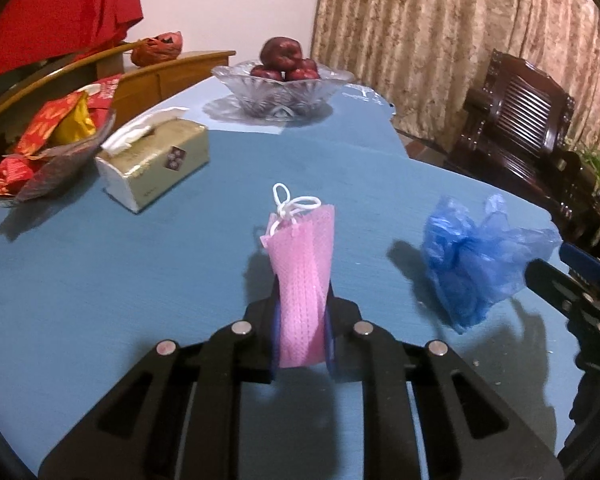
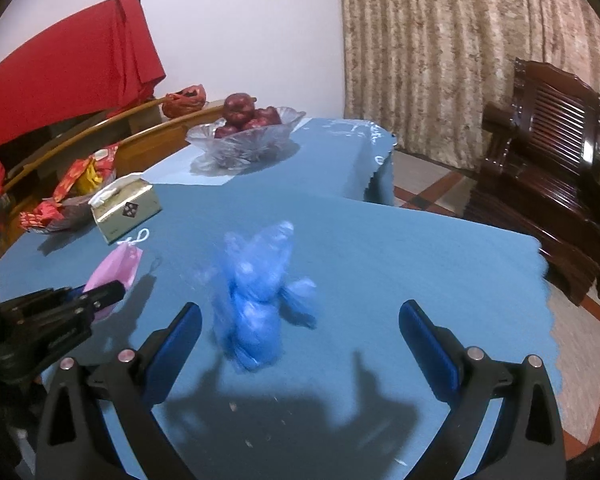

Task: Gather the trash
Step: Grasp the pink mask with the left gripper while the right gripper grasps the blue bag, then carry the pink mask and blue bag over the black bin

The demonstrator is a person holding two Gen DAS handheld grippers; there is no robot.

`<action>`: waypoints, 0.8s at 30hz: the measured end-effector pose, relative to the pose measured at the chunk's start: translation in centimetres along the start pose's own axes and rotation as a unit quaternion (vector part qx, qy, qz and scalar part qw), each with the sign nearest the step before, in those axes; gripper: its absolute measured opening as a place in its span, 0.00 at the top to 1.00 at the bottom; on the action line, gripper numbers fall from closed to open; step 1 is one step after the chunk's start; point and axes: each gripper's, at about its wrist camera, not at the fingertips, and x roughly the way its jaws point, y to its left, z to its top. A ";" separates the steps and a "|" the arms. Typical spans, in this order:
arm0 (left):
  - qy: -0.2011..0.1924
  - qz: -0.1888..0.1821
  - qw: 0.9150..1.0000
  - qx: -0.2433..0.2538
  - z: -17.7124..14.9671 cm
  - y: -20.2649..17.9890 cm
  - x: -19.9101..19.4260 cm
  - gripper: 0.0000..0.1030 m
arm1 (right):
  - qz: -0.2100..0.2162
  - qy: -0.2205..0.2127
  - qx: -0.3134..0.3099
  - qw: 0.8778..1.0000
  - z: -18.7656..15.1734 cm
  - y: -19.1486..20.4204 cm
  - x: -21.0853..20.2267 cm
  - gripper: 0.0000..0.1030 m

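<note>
Clamped between the pads of the left gripper (image 1: pixel 302 320) is a pink mesh pouch (image 1: pixel 304 276), its soft ribbed netting standing upright out of the jaws, with a knotted white cord (image 1: pixel 290 202) looped at its top. Beside it, the right gripper (image 2: pixel 300 340) has its blue-padded jaws spread wide, and a crumpled blue plastic bag (image 2: pixel 256 300), thin and translucent, sits between them, touched by neither pad; it is blurred in the right wrist view. Both pieces of trash are over a blue tablecloth (image 1: pixel 100 280) with a scalloped edge. Farther back lies a gold tissue box (image 1: pixel 156 160) with a white tissue sticking up and a small dark label too small to read. Left of it, a shallow dish (image 1: pixel 60 160) holds red and yellow packets. A cut-glass bowl (image 1: pixel 284 88) holds dark red apples (image 1: pixel 282 60).
</note>
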 end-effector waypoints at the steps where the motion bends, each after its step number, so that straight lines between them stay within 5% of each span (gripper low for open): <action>1: -0.001 0.003 1.000 0.000 0.0 0.3 0.0 0.85 | 0.002 0.004 0.001 1.000 0.1 0.2 0.5 0.06; 5: -0.004 0.010 1.000 -0.003 0.0 1.2 -0.3 0.85 | 0.002 0.019 -0.005 1.000 0.5 0.8 2.4 0.06; 8: -0.003 0.014 1.000 -0.009 0.0 2.0 -0.4 0.85 | 0.006 0.033 -0.005 0.999 0.6 0.9 3.6 0.15; 15: -0.003 0.013 1.000 -0.014 -0.2 2.5 -0.7 0.85 | 0.039 0.065 -0.008 0.997 0.1 1.3 4.5 0.67; 24: -0.017 0.001 1.000 -0.006 -0.1 0.8 -3.0 0.85 | 0.053 0.043 -0.004 0.998 -0.1 1.0 1.2 0.71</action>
